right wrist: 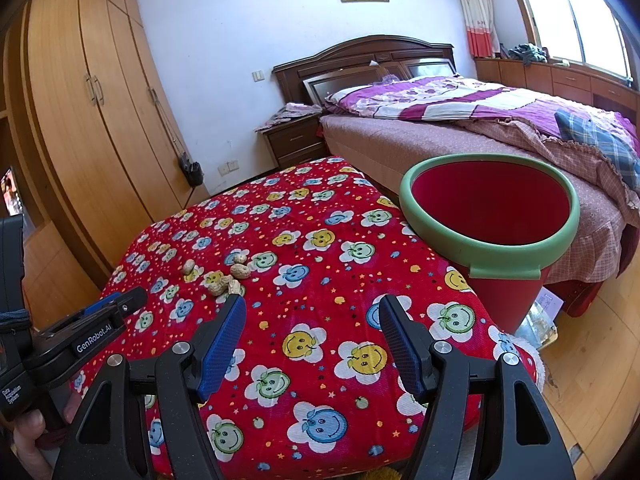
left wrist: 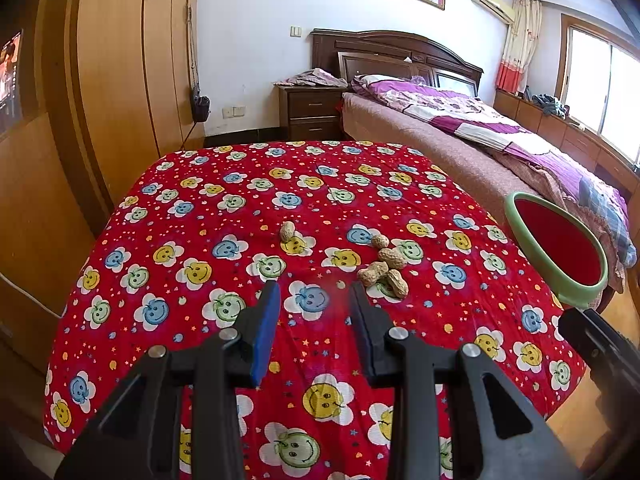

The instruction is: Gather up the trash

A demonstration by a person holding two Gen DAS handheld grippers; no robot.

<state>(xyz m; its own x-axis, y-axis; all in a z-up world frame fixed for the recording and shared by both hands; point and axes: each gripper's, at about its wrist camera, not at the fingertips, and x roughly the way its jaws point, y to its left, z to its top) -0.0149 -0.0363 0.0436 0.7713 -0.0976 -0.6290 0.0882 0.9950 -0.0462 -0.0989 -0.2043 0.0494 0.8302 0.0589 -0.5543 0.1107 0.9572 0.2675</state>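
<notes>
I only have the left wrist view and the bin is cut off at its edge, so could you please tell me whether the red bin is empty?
Observer: From the right wrist view, no trash shows inside the red bin; its bottom is hidden.
Operator: Thank you. Where does it stand?
Observer: On the floor, between the red cloth and the bed.
Operator: And the right tool?
Observer: The right tool is open and holds nothing.

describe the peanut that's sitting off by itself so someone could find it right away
Find the red smiley-flower cloth covering the table. Near its middle lie several peanuts bunched together. The lone peanut lies apart to their left, resting on a yellow smiley flower.
</notes>
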